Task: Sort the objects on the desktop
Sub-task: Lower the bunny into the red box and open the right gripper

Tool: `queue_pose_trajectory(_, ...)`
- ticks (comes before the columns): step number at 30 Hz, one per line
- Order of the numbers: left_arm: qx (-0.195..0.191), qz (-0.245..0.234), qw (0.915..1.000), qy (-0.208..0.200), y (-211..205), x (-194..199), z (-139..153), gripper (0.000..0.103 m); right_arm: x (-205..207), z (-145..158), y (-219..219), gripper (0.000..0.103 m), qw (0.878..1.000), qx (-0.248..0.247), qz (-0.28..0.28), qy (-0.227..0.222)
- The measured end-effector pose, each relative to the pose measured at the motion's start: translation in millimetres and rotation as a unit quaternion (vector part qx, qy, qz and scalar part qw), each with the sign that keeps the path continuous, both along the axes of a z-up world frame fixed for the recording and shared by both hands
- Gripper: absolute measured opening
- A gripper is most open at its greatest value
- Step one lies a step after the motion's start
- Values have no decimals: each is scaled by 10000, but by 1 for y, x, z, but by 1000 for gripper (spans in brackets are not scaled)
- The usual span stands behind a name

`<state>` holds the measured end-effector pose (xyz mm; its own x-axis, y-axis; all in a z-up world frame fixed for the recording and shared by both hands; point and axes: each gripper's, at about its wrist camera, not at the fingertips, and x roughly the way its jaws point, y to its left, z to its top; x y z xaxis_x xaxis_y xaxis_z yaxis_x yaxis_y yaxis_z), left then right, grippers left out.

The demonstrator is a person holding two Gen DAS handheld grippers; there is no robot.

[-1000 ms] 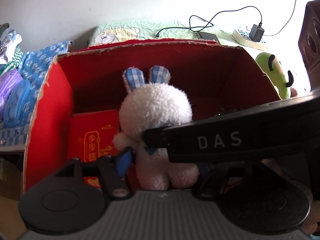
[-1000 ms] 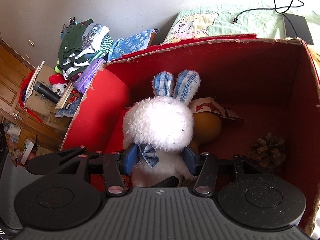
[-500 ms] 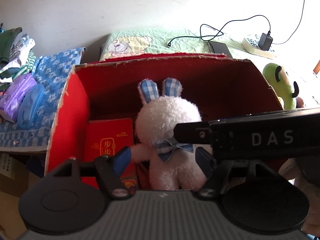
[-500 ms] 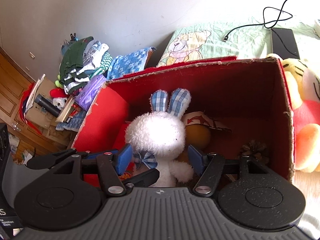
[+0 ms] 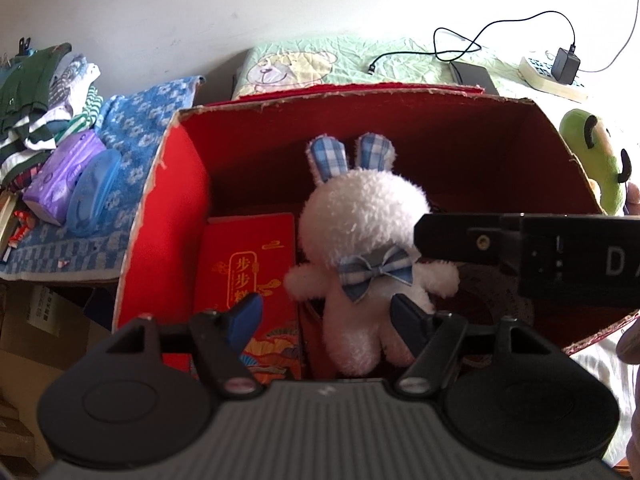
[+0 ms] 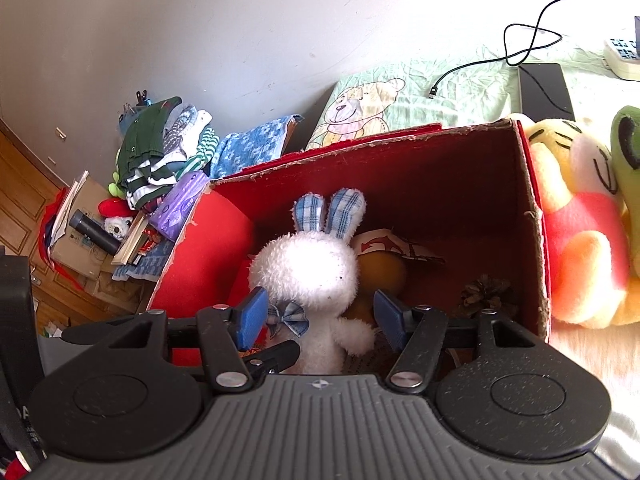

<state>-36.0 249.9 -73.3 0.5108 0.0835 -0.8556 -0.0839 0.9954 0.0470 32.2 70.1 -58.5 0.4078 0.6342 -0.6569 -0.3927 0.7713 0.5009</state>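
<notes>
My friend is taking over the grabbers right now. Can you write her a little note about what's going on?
Left tool: open, holding nothing.
Right tool: open, either side of the white bunny but not squeezing it.
The bunny stands in the red box with a red booklet and a pinecone.
Done: bunny boxed.
Left: the yellow plush and green plush outside the box, probably.

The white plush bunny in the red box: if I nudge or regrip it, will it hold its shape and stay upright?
The white plush bunny looks fluffy and soft, so it will probably squash under the fingers rather than resist. Standing on small feet beside the red booklet, it seems apt to topple. It is likely light, and its fuzzy pile should not slip.
</notes>
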Motion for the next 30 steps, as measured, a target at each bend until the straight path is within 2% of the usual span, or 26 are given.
queue_pose_trajectory(9, 32, 61, 10000, 48, 0, 0, -2, 75, -5, -3, -1, 58, 9999, -126, -3, -20)
queue_pose_trajectory(28, -69, 196, 9997, 108, 6, -3, -7, 79, -14, -11, -4, 55, 9995, -302, -23, -44)
queue_pose_trajectory(30, -76, 211, 9997, 107, 7, -4, -8, 81, -16, -11, -4, 52, 9994, -317, -50, -93)
